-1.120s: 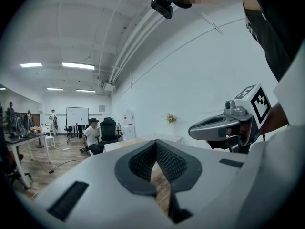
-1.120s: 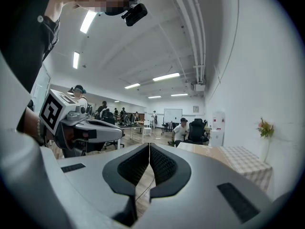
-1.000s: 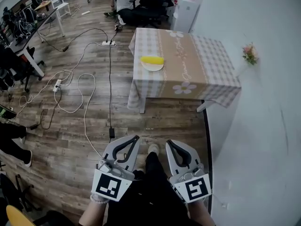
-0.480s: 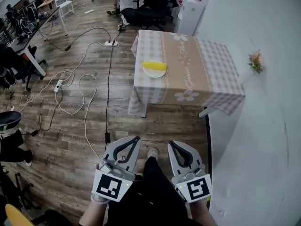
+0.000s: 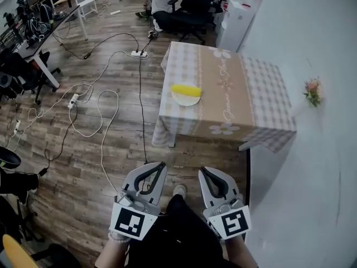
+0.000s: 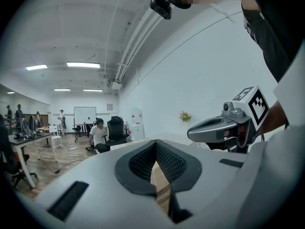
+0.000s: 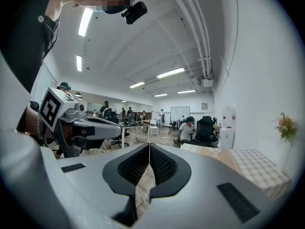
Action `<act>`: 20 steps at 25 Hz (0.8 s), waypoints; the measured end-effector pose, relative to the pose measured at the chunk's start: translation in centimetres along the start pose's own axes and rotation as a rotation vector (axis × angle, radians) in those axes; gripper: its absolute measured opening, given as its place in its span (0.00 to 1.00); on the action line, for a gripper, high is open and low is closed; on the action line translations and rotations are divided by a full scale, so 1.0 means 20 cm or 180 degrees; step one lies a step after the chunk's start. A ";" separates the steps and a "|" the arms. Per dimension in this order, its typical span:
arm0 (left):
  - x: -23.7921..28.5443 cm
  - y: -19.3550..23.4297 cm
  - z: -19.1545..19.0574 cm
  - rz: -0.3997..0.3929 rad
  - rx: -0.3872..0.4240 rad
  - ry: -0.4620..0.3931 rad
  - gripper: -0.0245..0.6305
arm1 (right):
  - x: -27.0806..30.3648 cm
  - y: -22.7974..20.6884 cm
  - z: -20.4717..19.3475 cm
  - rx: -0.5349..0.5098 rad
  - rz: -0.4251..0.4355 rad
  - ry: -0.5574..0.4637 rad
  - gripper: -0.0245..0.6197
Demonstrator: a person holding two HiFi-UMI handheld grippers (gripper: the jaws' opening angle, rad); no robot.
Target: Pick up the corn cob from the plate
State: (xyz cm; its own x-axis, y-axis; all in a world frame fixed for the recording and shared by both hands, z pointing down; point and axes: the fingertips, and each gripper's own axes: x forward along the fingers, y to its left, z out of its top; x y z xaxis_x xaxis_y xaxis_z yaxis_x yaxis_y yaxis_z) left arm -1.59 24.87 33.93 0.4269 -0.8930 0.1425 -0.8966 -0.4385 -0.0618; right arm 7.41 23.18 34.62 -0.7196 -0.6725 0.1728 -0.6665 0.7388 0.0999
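The left gripper (image 5: 158, 167) and right gripper (image 5: 204, 172) are both clenched on nothing, jaws pressed together, side by side above the person's legs (image 5: 177, 228) and the wooden floor (image 5: 95, 172). Well ahead of them, the yellow corn cob (image 5: 186, 89) lies across a white plate (image 5: 186, 100) near the left edge of the cloth-covered table (image 5: 245, 102).

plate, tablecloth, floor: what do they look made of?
The plate is pale, smooth and matte: ceramic or plastic, too small to tell. The tablecloth looks like fabric, with a checked print and daisies, draping in folds over the table's edges. The floor is wood or wood-look laminate: brown planks with visible grain and a slight sheen.
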 end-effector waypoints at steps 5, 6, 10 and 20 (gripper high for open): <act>0.16 0.05 0.05 0.0118 -0.0022 -0.0020 0.06 | 0.09 -0.17 0.03 -0.0027 0.0067 -0.0062 0.10; 0.19 0.06 0.06 0.0141 -0.0023 -0.0030 0.06 | 0.11 -0.20 0.04 -0.0037 0.0075 -0.0064 0.10; 0.32 0.09 0.08 0.0203 -0.0012 -0.0033 0.06 | 0.16 -0.33 0.05 -0.0055 0.0084 -0.0069 0.10; 0.53 0.14 0.14 0.0395 0.0061 -0.0075 0.06 | 0.21 -0.58 0.03 -0.0067 0.0125 -0.0143 0.10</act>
State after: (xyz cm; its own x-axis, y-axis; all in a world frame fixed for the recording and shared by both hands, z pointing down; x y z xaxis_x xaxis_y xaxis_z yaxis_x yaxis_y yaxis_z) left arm 0.80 14.01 32.59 0.3156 -0.9426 0.1095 -0.9404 -0.3261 -0.0964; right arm 12.01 11.76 33.69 -0.7535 -0.6439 0.1328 -0.6337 0.7651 0.1146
